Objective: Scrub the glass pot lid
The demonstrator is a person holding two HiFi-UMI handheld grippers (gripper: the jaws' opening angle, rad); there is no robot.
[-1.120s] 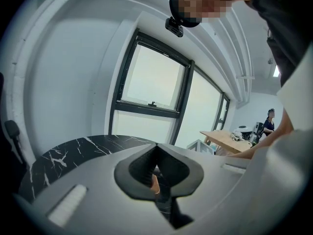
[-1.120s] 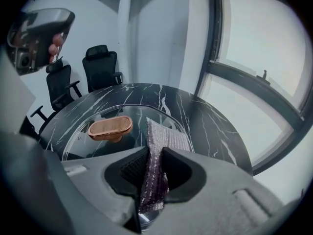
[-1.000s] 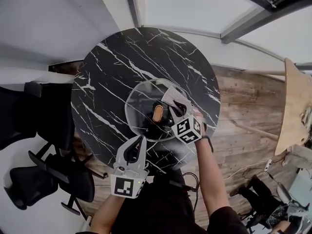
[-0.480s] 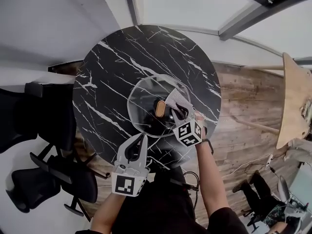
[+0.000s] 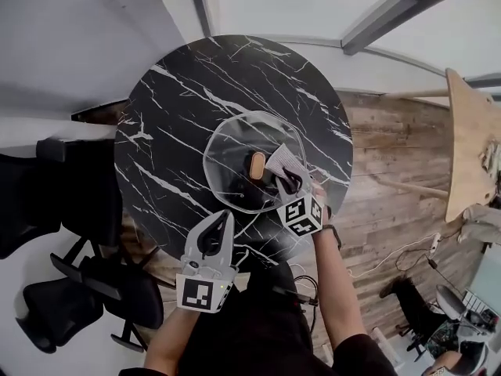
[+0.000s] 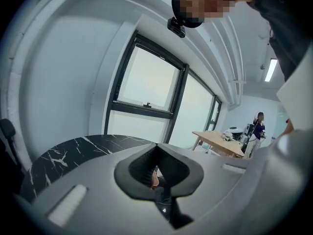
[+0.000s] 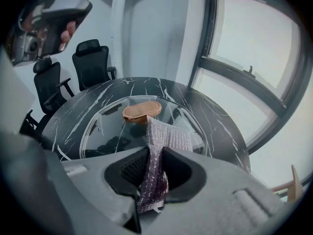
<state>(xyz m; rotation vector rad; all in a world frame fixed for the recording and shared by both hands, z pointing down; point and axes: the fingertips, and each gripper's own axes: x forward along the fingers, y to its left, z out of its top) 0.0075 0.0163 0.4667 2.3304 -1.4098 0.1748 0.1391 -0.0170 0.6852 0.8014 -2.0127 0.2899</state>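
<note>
Silvery scouring cloth [image 7: 164,136], pinched in the right gripper [image 7: 155,170] jaws, lies over the glass pot lid [image 7: 112,126] directly ahead; the left gripper [image 6: 156,151], jaws pressed together, hovers at the tabletop [image 5: 196,77] edge.

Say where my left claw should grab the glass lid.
Take the oval knob of the glass lid from above, on its left, across its narrow width: the lid lies flat on the table, and the cloth in the right claw crowds its right.
</note>
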